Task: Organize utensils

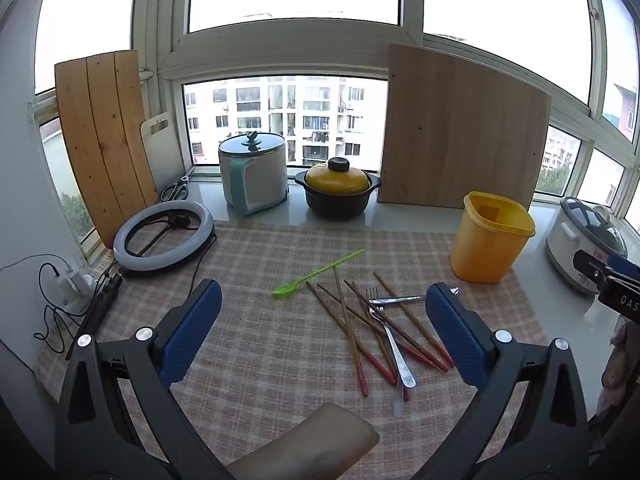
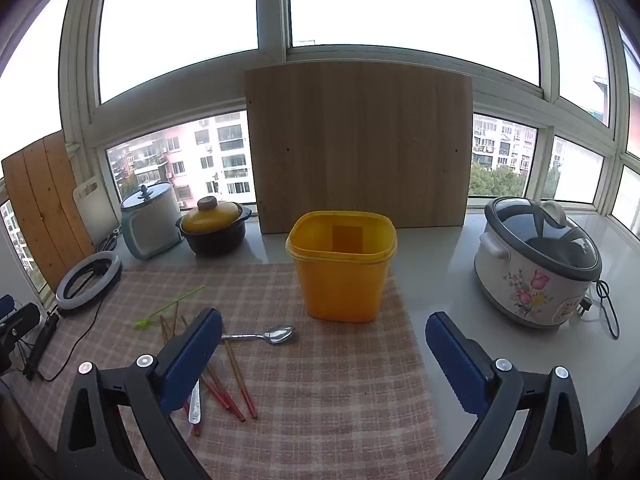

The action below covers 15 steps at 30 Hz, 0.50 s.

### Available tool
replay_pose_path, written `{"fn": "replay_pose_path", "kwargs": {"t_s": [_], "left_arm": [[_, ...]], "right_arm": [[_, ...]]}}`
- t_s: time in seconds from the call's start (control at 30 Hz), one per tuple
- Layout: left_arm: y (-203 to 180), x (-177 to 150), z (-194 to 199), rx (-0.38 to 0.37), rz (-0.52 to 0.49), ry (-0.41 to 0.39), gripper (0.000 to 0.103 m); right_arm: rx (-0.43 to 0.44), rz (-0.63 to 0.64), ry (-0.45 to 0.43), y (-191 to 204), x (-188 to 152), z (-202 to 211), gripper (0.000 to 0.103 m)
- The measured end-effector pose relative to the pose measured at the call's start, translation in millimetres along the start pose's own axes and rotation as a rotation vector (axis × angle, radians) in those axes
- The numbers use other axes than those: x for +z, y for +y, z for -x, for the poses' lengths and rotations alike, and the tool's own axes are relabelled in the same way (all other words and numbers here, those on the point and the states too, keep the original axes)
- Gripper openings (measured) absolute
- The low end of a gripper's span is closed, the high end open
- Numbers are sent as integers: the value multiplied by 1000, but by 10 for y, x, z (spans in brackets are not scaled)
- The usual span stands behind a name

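Fork [image 1: 374, 300] only in left view; spoon bowl [image 2: 280, 334] clear in right.

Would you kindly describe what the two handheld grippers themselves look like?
The left gripper and right gripper look alike: two flat, rounded blue fingers with a fine textured surface, mounted on black plastic linkage arms with triangular cut-outs, joined by round silver pivot screws. No cables or sleeves show on them.
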<state>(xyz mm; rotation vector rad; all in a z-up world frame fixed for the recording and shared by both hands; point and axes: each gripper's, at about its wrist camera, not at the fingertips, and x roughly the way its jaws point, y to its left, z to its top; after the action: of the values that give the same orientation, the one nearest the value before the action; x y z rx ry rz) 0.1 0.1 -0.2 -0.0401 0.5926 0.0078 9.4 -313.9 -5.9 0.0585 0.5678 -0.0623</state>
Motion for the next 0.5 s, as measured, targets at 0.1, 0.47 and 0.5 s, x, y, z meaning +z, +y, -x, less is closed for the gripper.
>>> {"fn": "replay_pose_path", "kwargs": {"t_s": [0.1, 0.47, 0.5], "left_arm": [[1, 1, 2, -1, 3, -1, 103], [12, 22, -17, 3, 6, -4, 103], [12, 26, -17, 4, 6, -5, 103]], "right_arm": [[0, -5, -10, -3, -7, 8, 103], [1, -1, 5, 22, 7, -40, 103], [1, -1, 5, 18, 6, -35, 103]]}}
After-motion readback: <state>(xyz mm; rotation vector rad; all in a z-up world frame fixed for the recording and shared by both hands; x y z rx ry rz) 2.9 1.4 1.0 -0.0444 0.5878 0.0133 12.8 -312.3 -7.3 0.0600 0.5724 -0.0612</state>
